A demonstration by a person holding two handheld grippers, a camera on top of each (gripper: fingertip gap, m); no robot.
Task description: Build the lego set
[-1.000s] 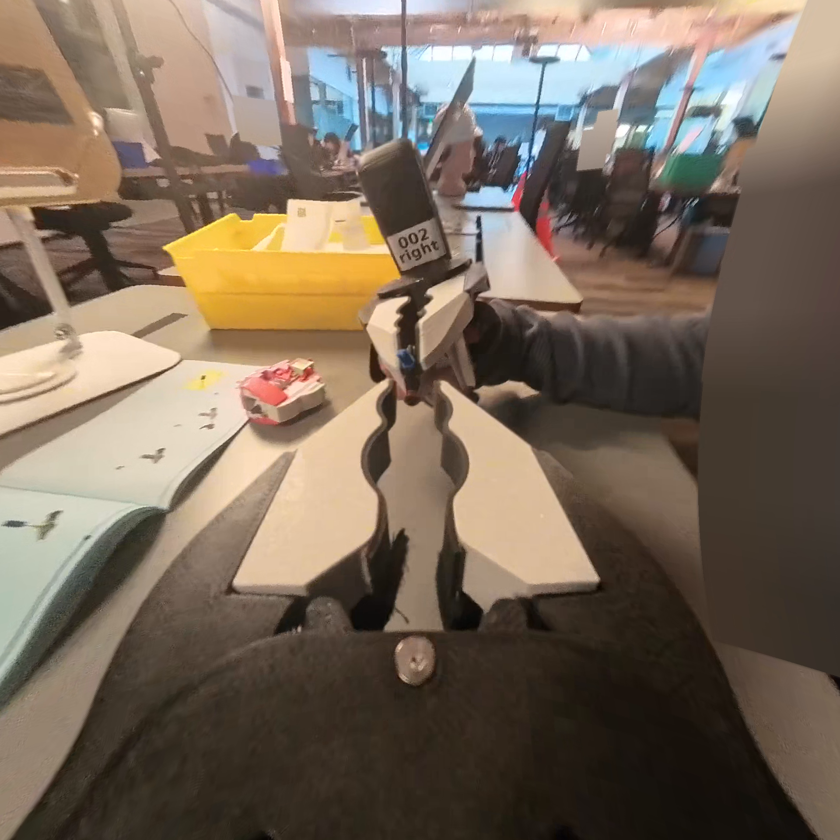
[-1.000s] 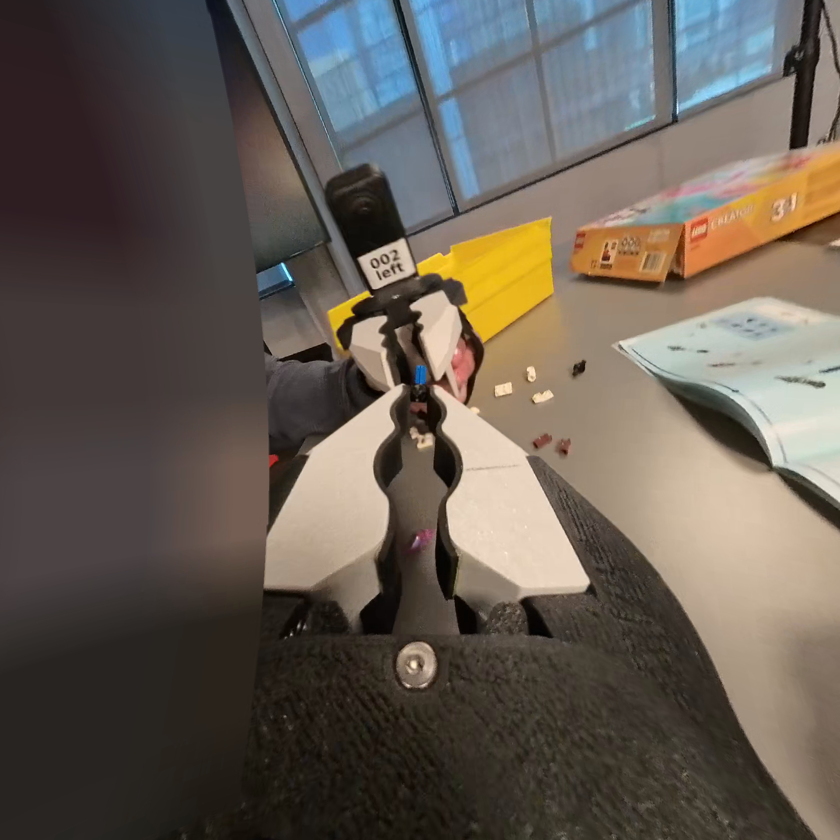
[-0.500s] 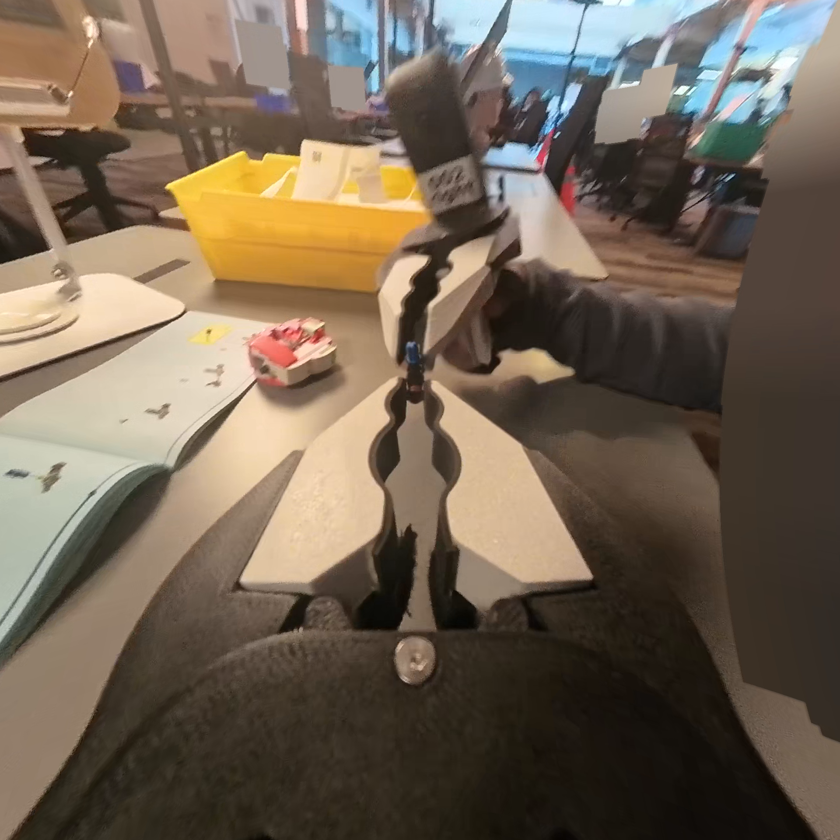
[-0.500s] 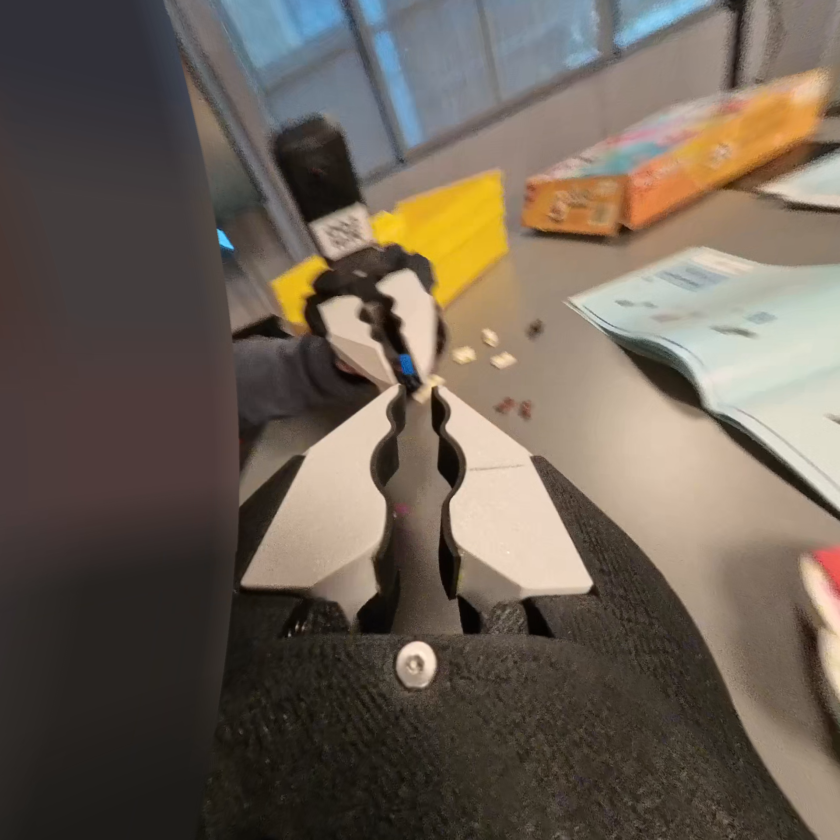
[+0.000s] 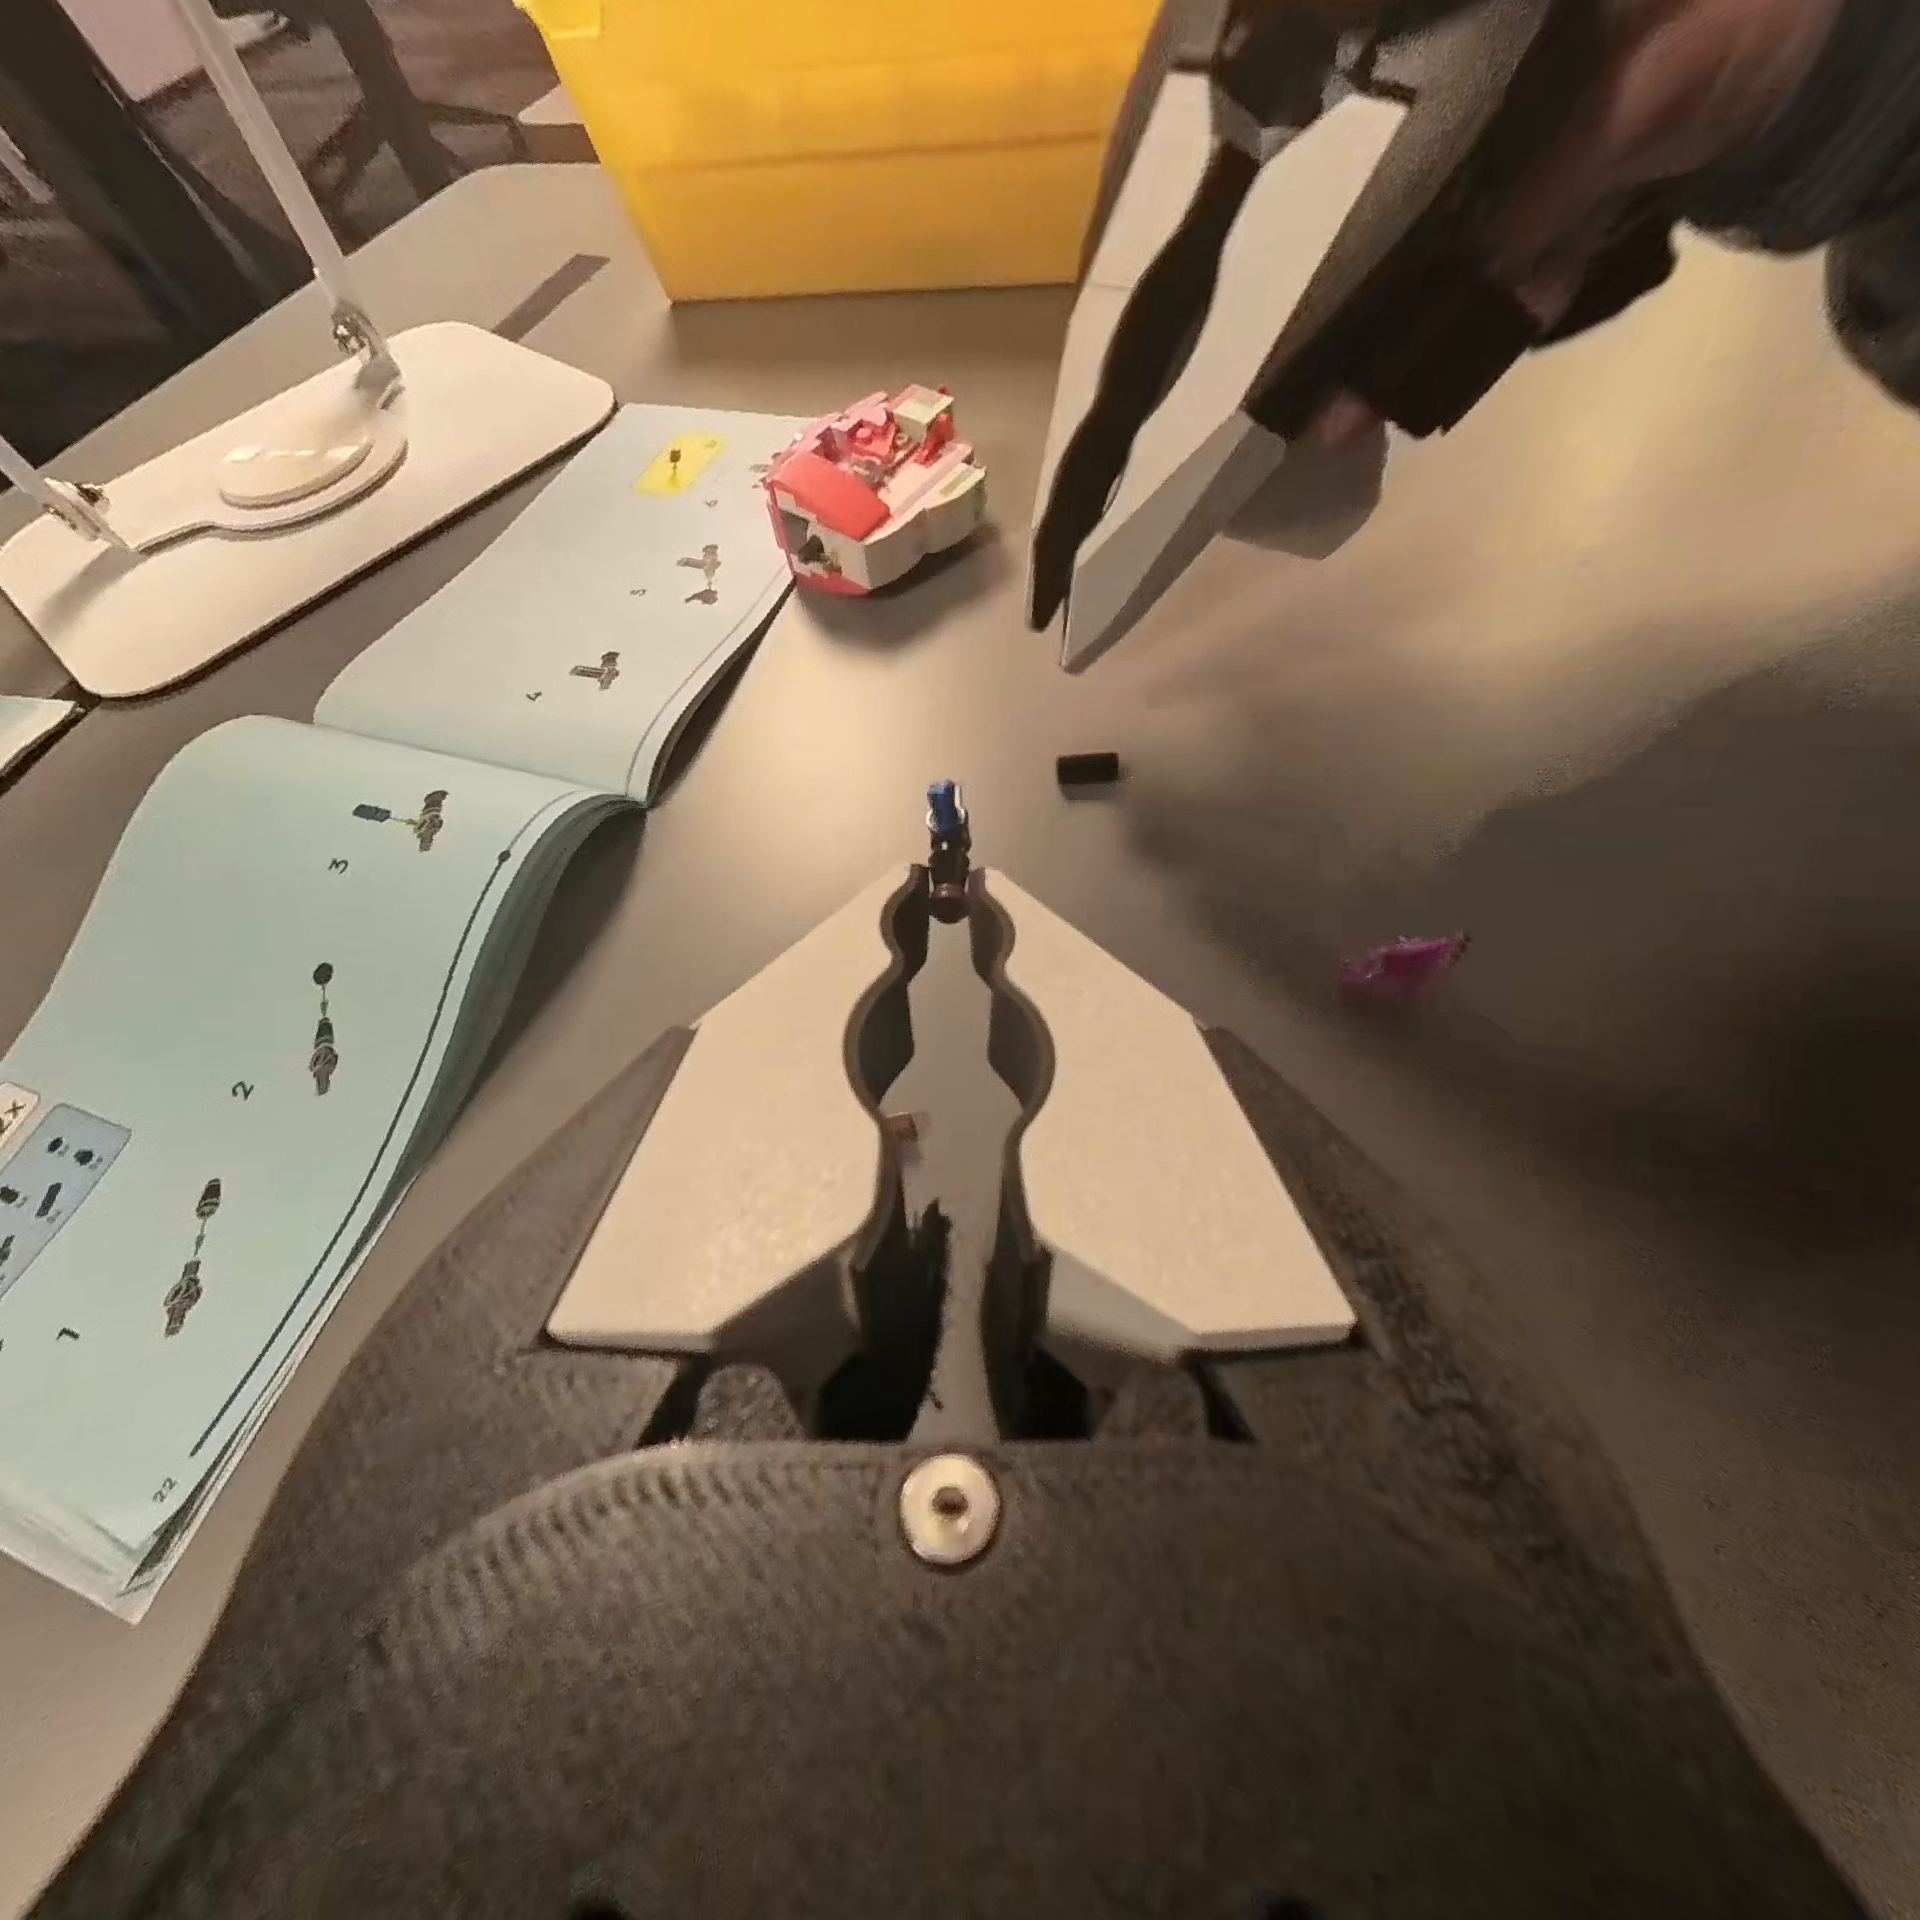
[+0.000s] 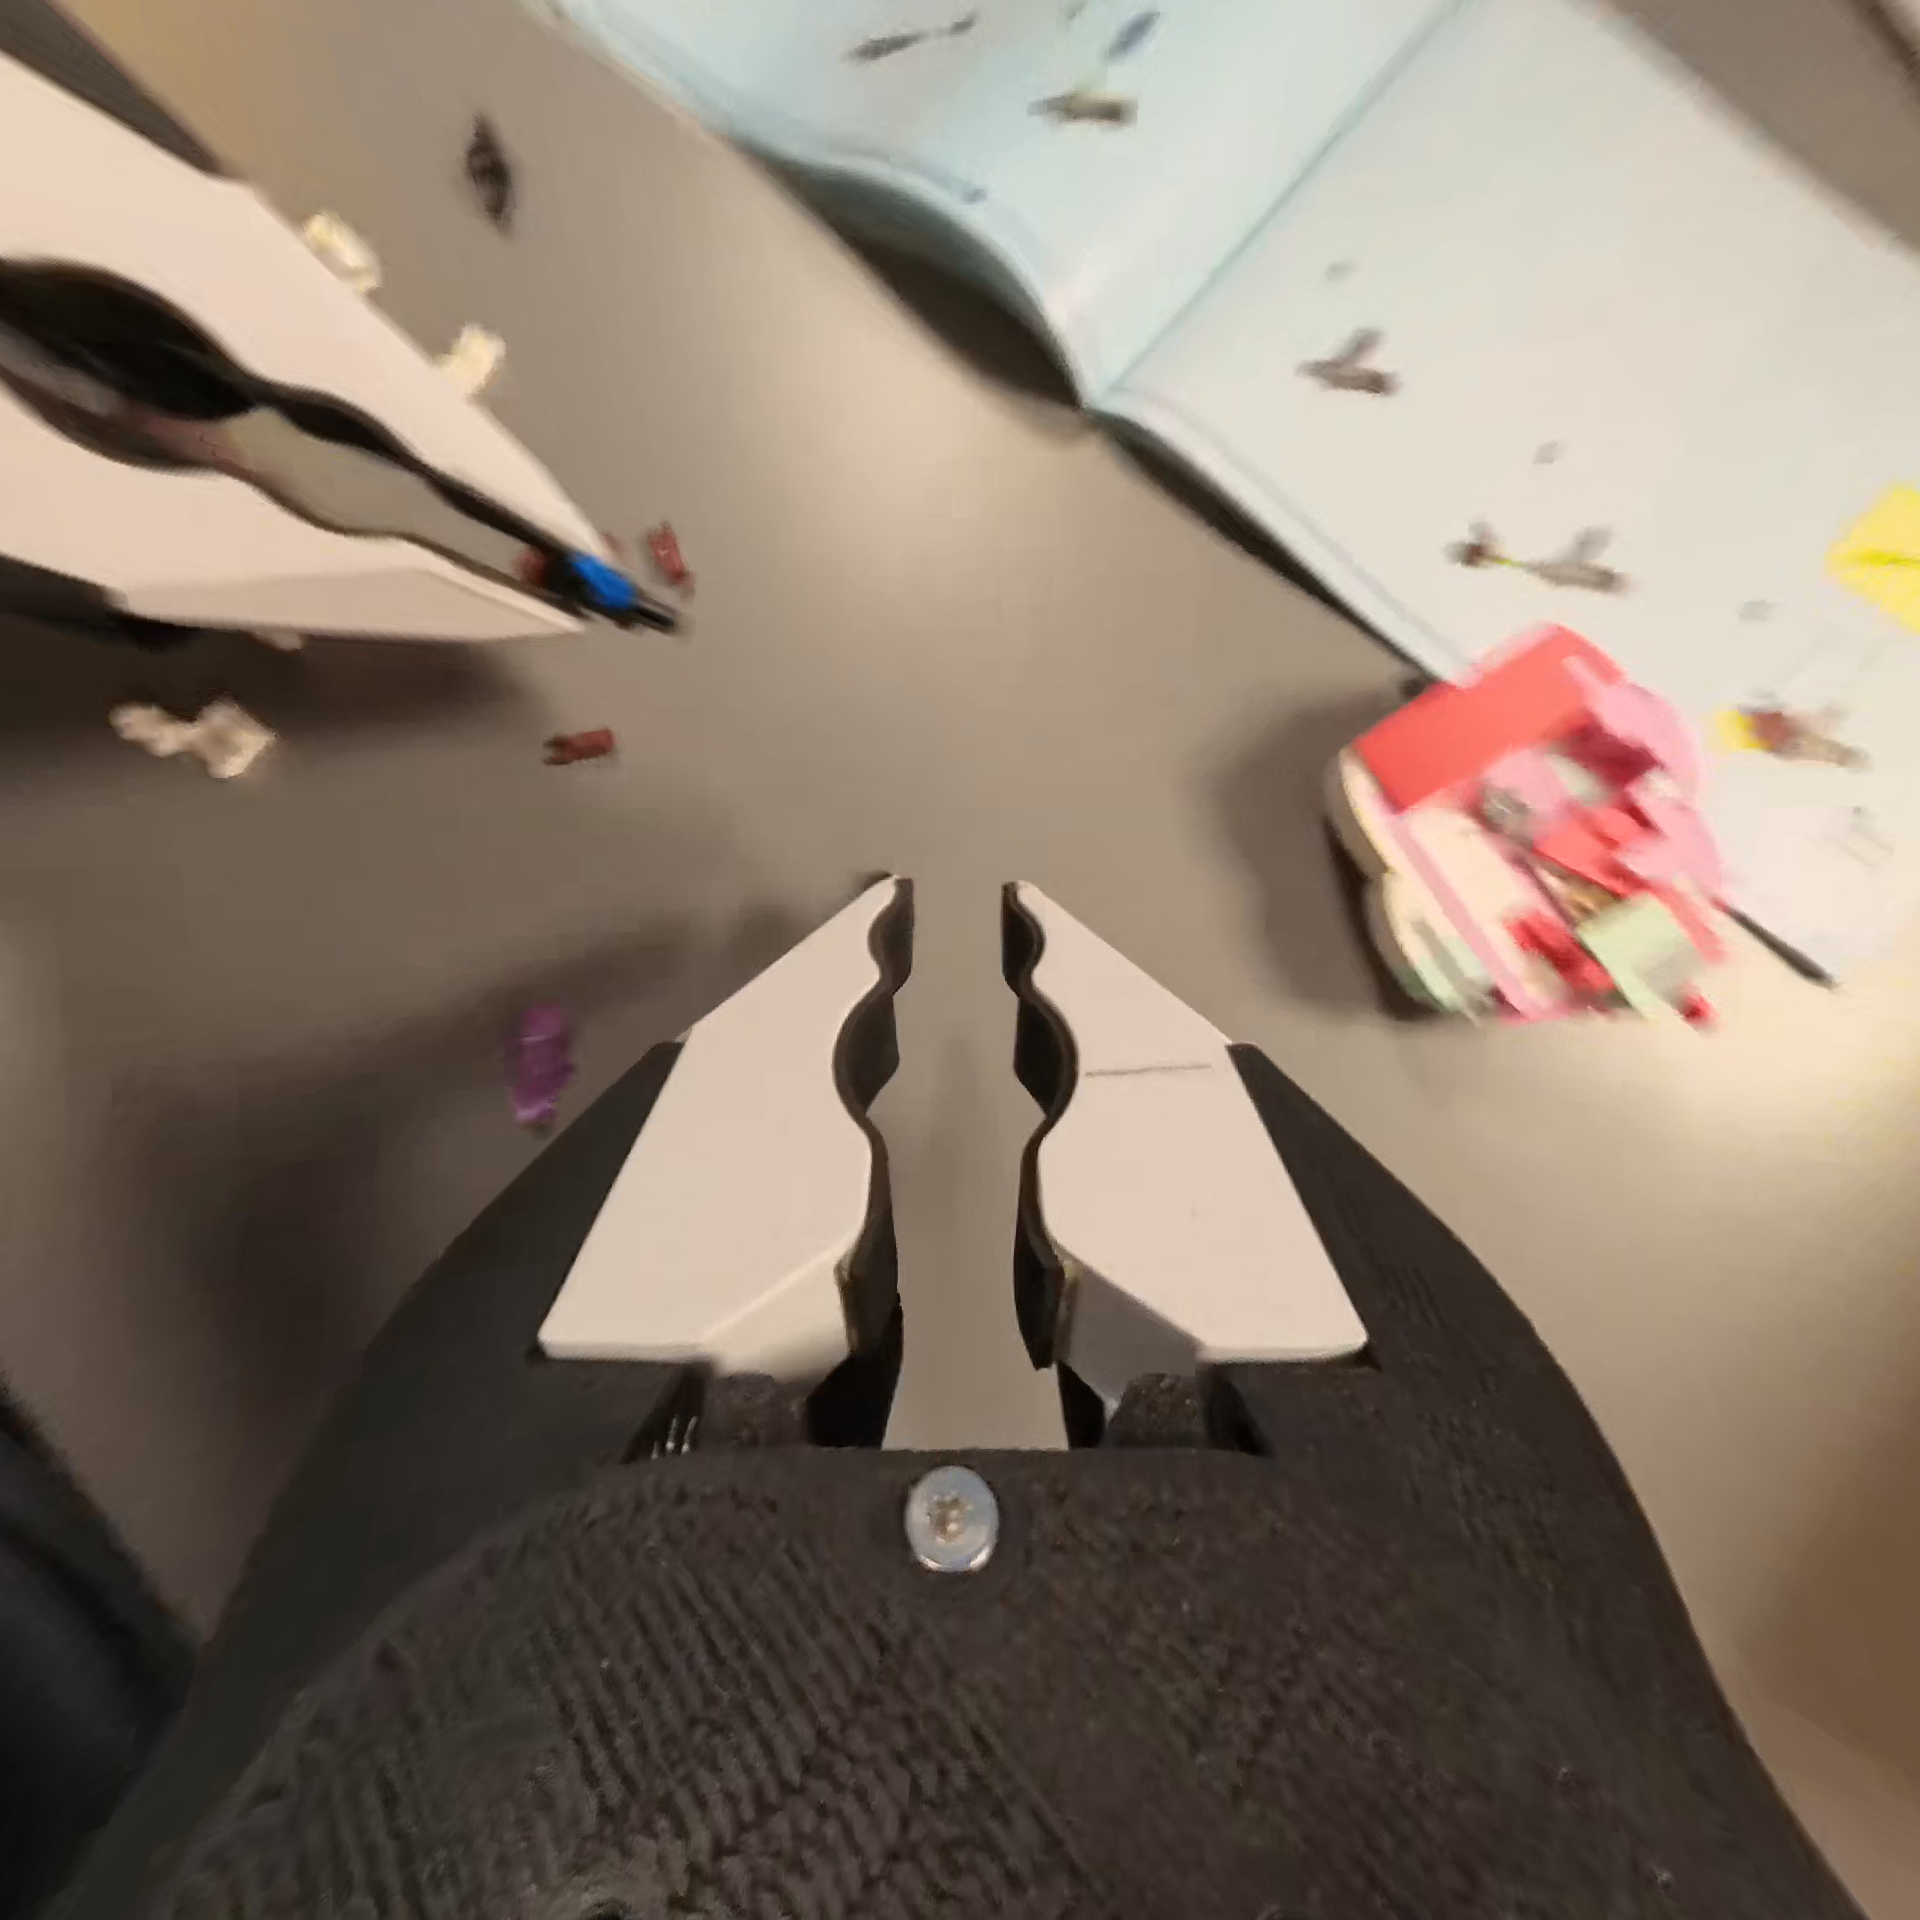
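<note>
My left gripper [image 5: 948,883] is shut on a slim brick assembly [image 5: 943,831] with a dark base and a blue tip that sticks out past the fingertips. The right wrist view shows the same blue-tipped piece [image 6: 597,587] pinched in the left gripper at the upper left. My right gripper [image 6: 956,891] is open and empty, pointing down at the grey table [image 6: 935,675]. In the left wrist view it hangs blurred at the upper right [image 5: 1055,623], above a small black cylinder [image 5: 1087,771] lying on the table.
A red, pink and white brick model [image 5: 878,504] [image 6: 1538,831] stands beside an open pale blue booklet [image 5: 312,987] [image 6: 1455,260]. A yellow bin [image 5: 862,156] and a white lamp base [image 5: 260,520] stand behind. A purple piece [image 5: 1403,961] [image 6: 538,1049], dark red [image 6: 580,744] and clear bits [image 6: 197,732] lie loose. My hands' fingertips stand some 8 cm from each other.
The grippers met tip to tip on the blue-tipped piece. My left shut on it, my right opened and let go. Both have drawn apart and tilted down toward the table.
</note>
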